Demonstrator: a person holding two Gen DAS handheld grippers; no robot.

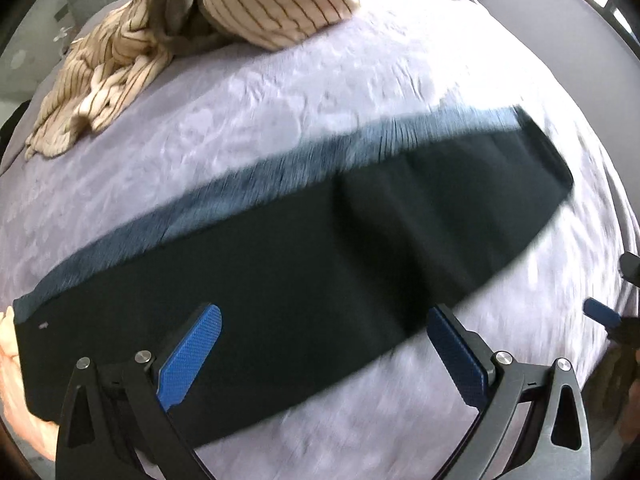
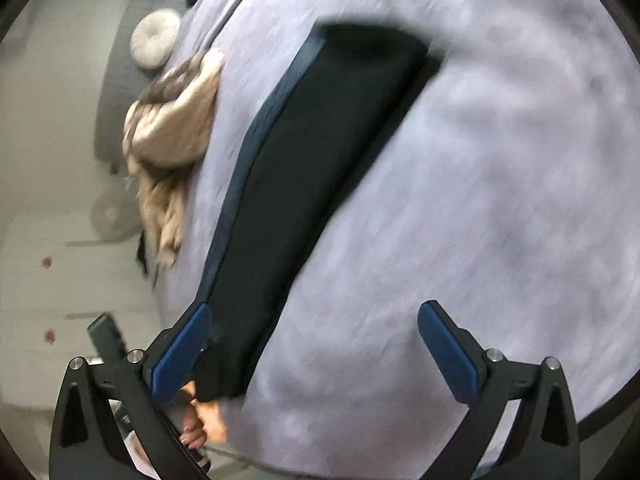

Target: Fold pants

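Observation:
Dark pants [image 1: 304, 256] lie folded lengthwise in a long strip across the lavender bed cover [image 1: 320, 92], with a blue-grey edge along the far side. My left gripper [image 1: 326, 344] hangs open above the strip's near edge, with nothing between its blue pads. At the right rim of this view shows one of the right gripper's pads [image 1: 600, 315]. In the right wrist view the pants [image 2: 312, 168] run from the upper middle down to the lower left. My right gripper [image 2: 316, 344] is open wide, its left finger over the strip's near end. A hand [image 2: 198, 432] shows just below that end.
A crumpled beige striped cloth [image 1: 160, 40] lies heaped at the far side of the bed, also seen as a blurred heap [image 2: 172, 132]. A round white cushion [image 2: 154, 38] sits beyond it. White furniture [image 2: 40, 280] stands off the bed's left edge.

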